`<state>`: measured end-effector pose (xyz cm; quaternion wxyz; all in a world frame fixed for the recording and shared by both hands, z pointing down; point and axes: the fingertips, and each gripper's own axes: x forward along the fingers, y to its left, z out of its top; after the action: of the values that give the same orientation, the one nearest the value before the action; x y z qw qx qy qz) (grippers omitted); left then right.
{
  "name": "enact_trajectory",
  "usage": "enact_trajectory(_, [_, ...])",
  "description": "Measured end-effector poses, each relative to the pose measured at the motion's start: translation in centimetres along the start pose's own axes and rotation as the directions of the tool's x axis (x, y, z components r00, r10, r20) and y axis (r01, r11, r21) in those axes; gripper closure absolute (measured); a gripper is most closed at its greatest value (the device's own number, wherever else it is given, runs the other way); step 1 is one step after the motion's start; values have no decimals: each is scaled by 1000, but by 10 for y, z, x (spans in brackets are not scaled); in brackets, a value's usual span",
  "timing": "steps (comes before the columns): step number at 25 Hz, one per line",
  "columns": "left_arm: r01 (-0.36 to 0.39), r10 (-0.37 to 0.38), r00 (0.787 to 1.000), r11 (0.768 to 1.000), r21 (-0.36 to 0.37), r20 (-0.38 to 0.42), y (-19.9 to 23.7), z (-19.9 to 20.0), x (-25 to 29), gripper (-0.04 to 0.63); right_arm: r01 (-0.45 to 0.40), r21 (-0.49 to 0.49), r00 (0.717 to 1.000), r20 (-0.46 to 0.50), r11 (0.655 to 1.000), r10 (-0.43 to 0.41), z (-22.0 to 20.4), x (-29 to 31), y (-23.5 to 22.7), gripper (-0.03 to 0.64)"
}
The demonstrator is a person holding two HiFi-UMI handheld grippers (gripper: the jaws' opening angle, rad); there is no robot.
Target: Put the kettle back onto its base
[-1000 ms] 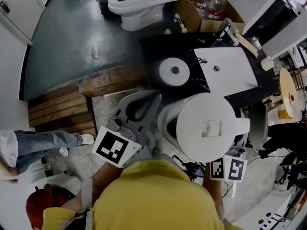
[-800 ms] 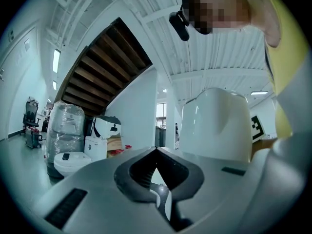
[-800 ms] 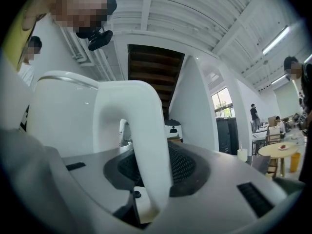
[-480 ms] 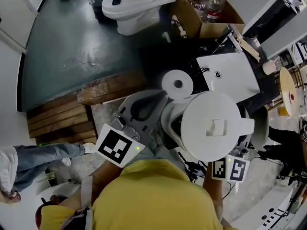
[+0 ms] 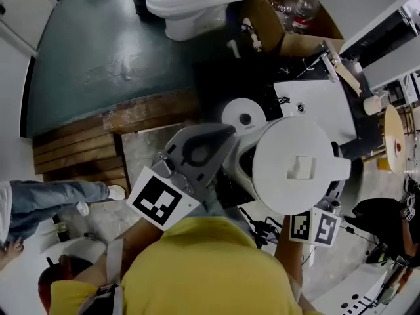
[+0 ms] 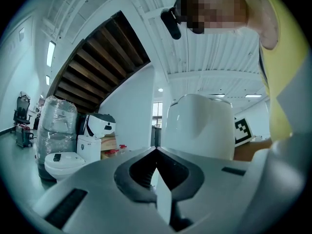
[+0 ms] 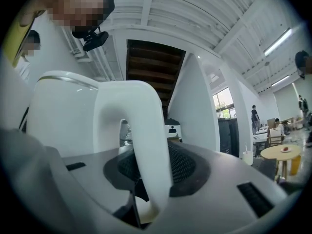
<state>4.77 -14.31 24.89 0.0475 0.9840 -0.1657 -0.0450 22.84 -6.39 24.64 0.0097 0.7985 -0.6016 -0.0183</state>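
1. The kettle [image 5: 298, 166], white with its lid shut, is held clear of its base [image 5: 244, 117]; in the head view it is seen just beside the base, on the side nearer the person.
2. The right gripper [image 7: 146, 172] is clenched on the kettle's handle [image 7: 146, 130], which is pinched between the 2 jaws in the right gripper view.
3. Only the right gripper's marker cube [image 5: 314, 227] can be made out in the head view, below the kettle.
4. The left gripper [image 5: 222, 138] is closed, its 2 jaws brought together with nothing grasped, as shown in the left gripper view.
5. The left gripper is placed beside the kettle, its tip near the base without touching it.
6. The base, a white disc with a dark centre, is set on a black counter [image 5: 216, 77], next to a white sink [image 5: 325, 107].
7. A toilet [image 5: 190, 2] and a cardboard box [image 5: 295, 41] are seen beyond the counter.
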Motion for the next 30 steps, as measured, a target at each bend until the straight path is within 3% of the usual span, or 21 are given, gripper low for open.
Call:
enact_trajectory(26, [-44,46,997,998,37,-64,40,-20,42,586,-70,2,997,18,998,70,-22,81,-9,489])
enact_trajectory(30, [-50,56,995,996,78,-80,46,-27,49,586,-72,-9,997,30,997,72,-25,89,-11,489])
